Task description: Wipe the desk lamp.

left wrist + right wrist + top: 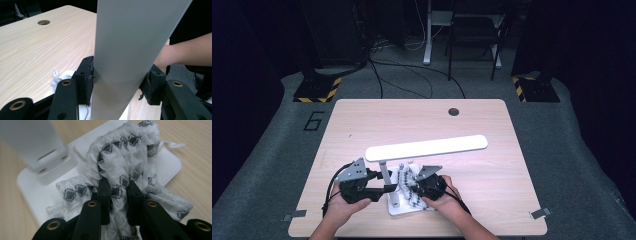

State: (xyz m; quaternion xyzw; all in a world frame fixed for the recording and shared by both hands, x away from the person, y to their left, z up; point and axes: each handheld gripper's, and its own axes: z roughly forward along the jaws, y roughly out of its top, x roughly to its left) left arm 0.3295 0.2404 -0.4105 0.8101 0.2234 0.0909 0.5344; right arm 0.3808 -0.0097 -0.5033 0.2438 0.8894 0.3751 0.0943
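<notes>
The right claw (116, 192) pinched the patterned cloth (125, 157) on the lamp base (32, 190), just right of the upright stem (130, 50), which the left claw (117, 82) clamped

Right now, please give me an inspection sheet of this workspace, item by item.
Surface: light wooden table, round hole near far edge.
Job's things: white desk lamp; patterned white cloth bunched on its base.
Clutter: nothing seen.
Grippers: left gripper clamps the lamp's arm; right gripper pinches the cloth.
Cables: black cable from left gripper; more on floor.
Surroundings: dark room, grey floor, striped stands.
</notes>
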